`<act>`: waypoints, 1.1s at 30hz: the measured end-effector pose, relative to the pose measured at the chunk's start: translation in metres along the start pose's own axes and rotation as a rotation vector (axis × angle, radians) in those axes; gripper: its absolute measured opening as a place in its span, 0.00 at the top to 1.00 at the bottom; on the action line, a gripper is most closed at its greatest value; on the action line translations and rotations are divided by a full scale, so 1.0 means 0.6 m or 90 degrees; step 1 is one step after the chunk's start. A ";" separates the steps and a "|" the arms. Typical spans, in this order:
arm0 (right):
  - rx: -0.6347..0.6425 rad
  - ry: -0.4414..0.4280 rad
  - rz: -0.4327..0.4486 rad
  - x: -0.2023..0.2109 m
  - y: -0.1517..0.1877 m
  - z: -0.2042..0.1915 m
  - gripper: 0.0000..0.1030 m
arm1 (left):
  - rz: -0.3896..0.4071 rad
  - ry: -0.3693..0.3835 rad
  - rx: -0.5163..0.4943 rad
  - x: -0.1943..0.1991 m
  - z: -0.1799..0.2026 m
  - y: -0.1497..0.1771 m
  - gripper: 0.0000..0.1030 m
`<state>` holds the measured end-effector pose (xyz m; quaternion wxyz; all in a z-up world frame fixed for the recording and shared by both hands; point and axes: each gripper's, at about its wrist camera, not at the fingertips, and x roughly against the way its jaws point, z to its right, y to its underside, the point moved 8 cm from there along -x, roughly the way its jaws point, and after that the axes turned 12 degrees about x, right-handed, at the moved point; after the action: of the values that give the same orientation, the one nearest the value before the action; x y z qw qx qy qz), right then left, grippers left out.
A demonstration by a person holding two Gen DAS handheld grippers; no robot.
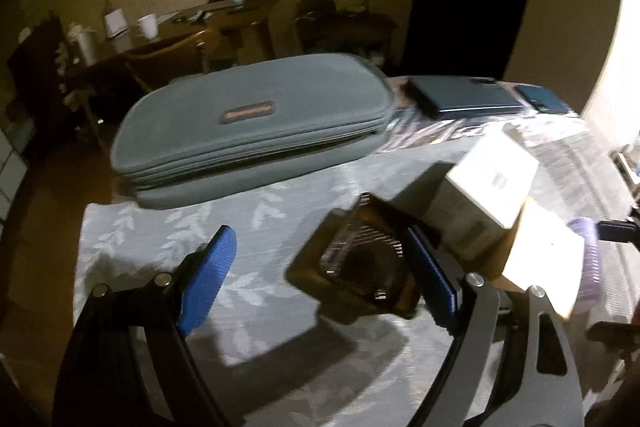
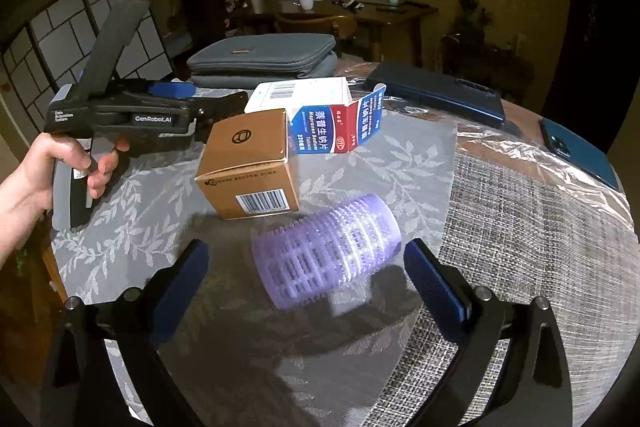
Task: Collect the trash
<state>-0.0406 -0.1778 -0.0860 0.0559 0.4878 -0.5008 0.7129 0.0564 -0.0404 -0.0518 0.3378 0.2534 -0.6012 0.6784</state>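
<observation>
A brown cardboard box (image 2: 250, 167) stands on the table beside a white, red and blue medicine carton (image 2: 320, 115). A purple hair roller (image 2: 328, 251) lies between my right gripper's (image 2: 306, 275) wide-open blue fingers (image 2: 434, 283). In the left wrist view my left gripper (image 1: 320, 267) is open; a dark transparent plastic tray (image 1: 360, 267) sits against its right finger (image 1: 432, 275), not clamped. The brown box (image 1: 540, 259), the white carton (image 1: 488, 179) and the roller (image 1: 586, 259) lie to its right. The left gripper body (image 2: 132, 115) shows in the right view, behind the brown box.
A grey zip case (image 1: 256, 131) (image 2: 264, 57) lies at the table's far side. Two dark blue phones (image 2: 436, 95) (image 2: 580, 153) rest on clear plastic sheet at the far right. The leaf-pattern tablecloth (image 1: 160, 239) ends at the left edge. A wooden desk with a cup stands behind.
</observation>
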 end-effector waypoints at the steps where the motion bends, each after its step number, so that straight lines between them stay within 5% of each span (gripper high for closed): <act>1: 0.000 -0.003 0.000 -0.001 0.000 -0.001 0.06 | -0.001 0.000 -0.012 0.000 0.005 0.002 0.16; 16: -0.005 -0.008 -0.016 -0.022 0.002 -0.001 0.06 | -0.040 0.022 -0.094 -0.027 0.045 0.015 0.16; 24: -0.005 -0.010 -0.015 -0.018 0.002 -0.001 0.06 | -0.044 0.078 -0.125 -0.019 0.073 0.023 0.18; 29: -0.009 -0.012 -0.015 -0.017 0.003 -0.001 0.09 | -0.068 0.102 -0.115 -0.029 0.076 0.023 0.54; 33: -0.023 -0.022 -0.015 -0.017 0.006 -0.001 0.23 | -0.077 0.128 -0.089 -0.030 0.076 0.021 0.68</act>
<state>-0.0378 -0.1753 -0.0960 0.0649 0.5046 -0.5088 0.6945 0.0556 -0.0889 -0.0665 0.4537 0.1957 -0.5938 0.6351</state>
